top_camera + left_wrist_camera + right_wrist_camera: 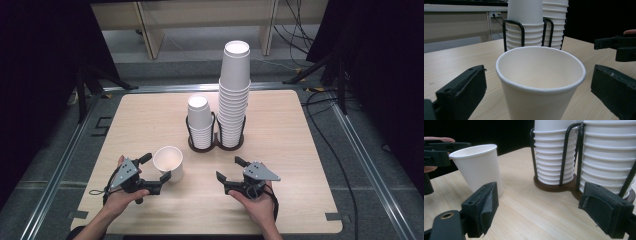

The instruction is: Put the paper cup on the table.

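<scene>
A single white paper cup [168,162] stands upright and empty on the wooden counter [280,150], at the near left, well apart from the wire holder [215,142] at the counter's centre. The left claw [159,173] sits around this cup: in the left gripper view its two black jaws flank the cup [540,85] on either side, with a visible gap between each pad and the cup wall — the claw is spread, not pinching. In the high view one jaw lies just beside the cup's near side; whether it touches there cannot be told. The holder is a dark base with black wire loops and two compartments. The left compartment carries the shorter stack of nested cups [199,122]; the right compartment carries the taller stack [234,95], which rises well above its neighbour. The top cup of each stack is open and empty. The right claw [231,170] rests near the counter's front right, pointing toward the holder, its jaws spread with nothing between them; in the right gripper view the bare counter [529,212] lies between the pads, the single cup [477,168] stands to the left and both stacks fill the holder [556,186] ahead.
</scene>
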Demonstrator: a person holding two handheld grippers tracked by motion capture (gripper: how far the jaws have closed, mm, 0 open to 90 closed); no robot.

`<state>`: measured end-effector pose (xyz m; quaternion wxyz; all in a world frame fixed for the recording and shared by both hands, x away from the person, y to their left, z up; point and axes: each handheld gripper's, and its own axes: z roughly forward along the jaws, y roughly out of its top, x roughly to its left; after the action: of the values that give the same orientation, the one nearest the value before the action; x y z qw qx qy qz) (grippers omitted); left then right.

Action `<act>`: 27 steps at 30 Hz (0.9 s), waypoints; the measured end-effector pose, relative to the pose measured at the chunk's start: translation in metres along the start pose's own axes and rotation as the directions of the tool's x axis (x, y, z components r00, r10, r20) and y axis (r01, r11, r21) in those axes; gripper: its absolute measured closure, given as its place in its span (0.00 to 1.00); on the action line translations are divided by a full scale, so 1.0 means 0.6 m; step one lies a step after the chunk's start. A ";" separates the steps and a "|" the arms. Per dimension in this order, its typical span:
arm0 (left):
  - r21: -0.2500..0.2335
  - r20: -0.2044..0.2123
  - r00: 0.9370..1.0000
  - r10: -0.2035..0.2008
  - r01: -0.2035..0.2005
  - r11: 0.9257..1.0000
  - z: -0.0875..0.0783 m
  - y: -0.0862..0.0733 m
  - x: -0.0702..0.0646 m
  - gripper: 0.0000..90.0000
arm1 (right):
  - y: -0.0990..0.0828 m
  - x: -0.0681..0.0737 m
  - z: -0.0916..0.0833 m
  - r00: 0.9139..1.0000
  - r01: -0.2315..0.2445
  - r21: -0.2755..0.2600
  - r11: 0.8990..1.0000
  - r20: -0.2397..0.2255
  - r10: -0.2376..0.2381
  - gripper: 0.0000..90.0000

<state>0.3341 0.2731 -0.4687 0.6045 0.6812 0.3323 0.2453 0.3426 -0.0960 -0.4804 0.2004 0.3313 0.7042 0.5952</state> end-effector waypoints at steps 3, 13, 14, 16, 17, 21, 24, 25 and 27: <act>-0.002 -0.009 1.000 -0.006 0.006 1.000 -0.010 -0.005 0.002 0.00 | 0.001 0.000 -0.002 1.000 -0.018 0.011 1.000 -0.004 0.018 0.16; -0.016 -0.032 0.999 0.008 -0.009 1.000 -0.038 -0.026 0.018 0.00 | 0.000 -0.002 -0.004 0.999 -0.037 0.001 0.999 -0.002 0.037 0.16; -0.016 -0.032 0.999 0.008 -0.009 1.000 -0.038 -0.026 0.018 0.00 | 0.000 -0.002 -0.004 0.999 -0.037 0.001 0.999 -0.002 0.037 0.16; 0.001 -0.054 0.998 0.011 -0.011 1.000 -0.046 -0.029 0.021 0.00 | -0.001 -0.003 -0.005 0.999 -0.040 -0.005 0.999 0.005 0.040 0.16; -0.002 -0.068 0.998 0.013 -0.013 1.000 -0.049 -0.033 0.024 0.00 | -0.002 -0.008 -0.004 1.000 -0.007 -0.013 1.000 0.028 0.007 0.16; -0.008 -0.078 0.997 0.015 -0.016 1.000 -0.049 -0.040 0.023 0.00 | -0.007 -0.012 -0.004 0.998 -0.032 -0.022 0.999 0.045 0.033 0.16; -0.016 -0.086 0.996 0.019 -0.020 1.000 -0.047 -0.044 0.023 0.00 | -0.007 -0.011 -0.008 0.997 -0.039 -0.016 0.999 0.061 0.040 0.16; -0.034 -0.081 0.997 0.016 -0.019 0.999 -0.045 -0.048 0.025 0.00 | -0.011 -0.014 -0.006 0.998 -0.035 -0.026 0.999 0.056 0.036 0.16; -0.020 -0.099 0.995 0.021 -0.023 1.000 -0.048 -0.051 0.025 0.00 | -0.012 -0.017 -0.005 0.997 -0.009 -0.054 0.998 0.078 0.013 0.16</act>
<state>0.3180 0.3046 -0.4956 0.5918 0.6653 0.3515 0.2891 0.3458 -0.1058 -0.4876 0.2333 0.3528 0.6776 0.6016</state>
